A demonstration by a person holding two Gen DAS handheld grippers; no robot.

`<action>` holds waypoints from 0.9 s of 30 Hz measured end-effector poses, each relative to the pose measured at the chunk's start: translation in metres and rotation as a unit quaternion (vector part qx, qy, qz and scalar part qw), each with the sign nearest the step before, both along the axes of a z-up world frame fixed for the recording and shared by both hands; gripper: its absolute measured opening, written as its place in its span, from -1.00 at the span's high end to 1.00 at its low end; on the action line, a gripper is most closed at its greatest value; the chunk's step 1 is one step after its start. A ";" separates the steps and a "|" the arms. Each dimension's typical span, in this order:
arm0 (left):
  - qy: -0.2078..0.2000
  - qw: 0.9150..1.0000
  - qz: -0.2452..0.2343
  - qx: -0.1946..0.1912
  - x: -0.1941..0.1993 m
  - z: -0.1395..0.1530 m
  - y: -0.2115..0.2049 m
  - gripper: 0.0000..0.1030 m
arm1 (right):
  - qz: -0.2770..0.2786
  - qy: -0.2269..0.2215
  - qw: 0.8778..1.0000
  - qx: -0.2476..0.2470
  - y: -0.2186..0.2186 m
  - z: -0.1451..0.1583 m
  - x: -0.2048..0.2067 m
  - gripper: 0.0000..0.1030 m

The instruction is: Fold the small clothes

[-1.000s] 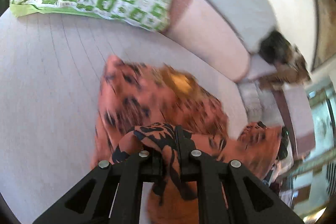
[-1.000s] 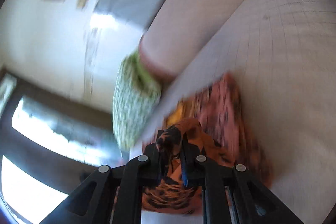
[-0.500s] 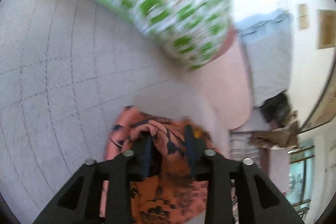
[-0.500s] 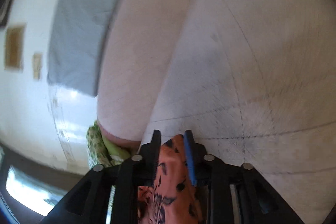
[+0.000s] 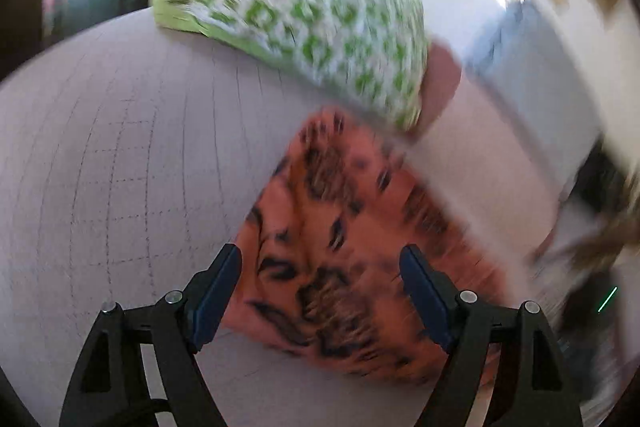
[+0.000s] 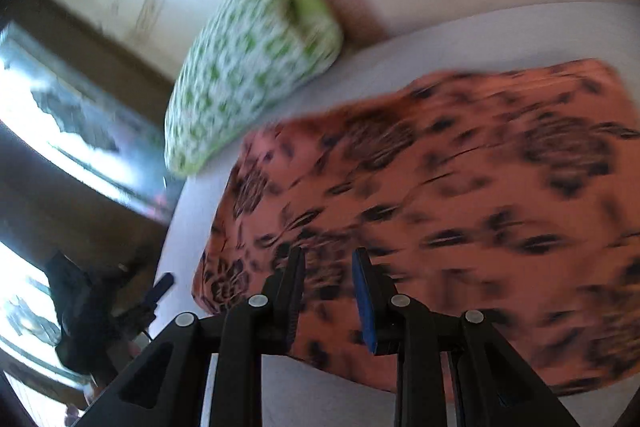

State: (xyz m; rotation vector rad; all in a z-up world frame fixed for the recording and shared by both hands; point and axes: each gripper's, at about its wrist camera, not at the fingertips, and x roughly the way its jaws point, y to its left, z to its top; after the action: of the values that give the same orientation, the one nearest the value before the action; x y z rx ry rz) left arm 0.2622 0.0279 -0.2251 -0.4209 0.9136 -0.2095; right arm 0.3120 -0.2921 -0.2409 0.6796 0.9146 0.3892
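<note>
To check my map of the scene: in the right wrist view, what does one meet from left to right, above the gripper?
Bright window → green-and-white cushion → orange patterned garment, lying on the pale bedcover.

One orange black-patterned garment [image 5: 344,247], one green-and-white pillow [image 5: 304,27], one pale quilted bed [image 5: 120,155], two grippers

Orange garment [image 5: 340,251] – black floral print – lies spread flat on pale quilted surface.
</note>
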 end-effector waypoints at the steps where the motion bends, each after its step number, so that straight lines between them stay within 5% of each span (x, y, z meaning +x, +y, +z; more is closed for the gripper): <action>1: 0.006 1.000 -0.005 0.015 0.002 -0.004 -0.004 -0.58 | 0.007 0.003 1.000 0.003 0.011 0.000 0.005 0.47; 4: 0.008 1.000 0.003 0.010 0.012 -0.012 0.005 -0.58 | -0.004 0.015 1.000 0.011 0.037 0.000 0.018 0.47; 8: 0.033 0.995 -0.003 0.092 0.042 -0.023 -0.013 -0.58 | -0.049 0.039 0.998 -0.004 0.046 -0.012 0.050 0.47; 13: 0.090 0.988 -0.021 0.128 0.057 -0.058 -0.022 -0.61 | -0.086 0.090 0.992 0.002 0.038 -0.044 0.085 0.43; 16: 0.074 0.989 -0.016 0.128 0.054 -0.047 -0.019 -0.60 | -0.102 0.098 0.989 0.028 0.029 -0.040 0.082 0.43; 21: -0.012 0.990 0.008 0.141 0.030 -0.013 -0.017 -0.60 | -0.107 0.078 0.991 0.017 0.001 -0.005 0.024 0.43; 27: -0.055 0.986 -0.100 0.121 -0.012 -0.005 -0.062 -0.60 | -0.156 0.062 0.985 -0.049 -0.046 0.011 -0.056 0.27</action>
State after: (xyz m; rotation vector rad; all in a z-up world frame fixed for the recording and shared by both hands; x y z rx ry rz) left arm 0.2500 -0.0340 -0.2303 -0.0908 0.8598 -0.2975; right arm 0.2558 -0.3382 -0.2297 0.7484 0.9206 0.0231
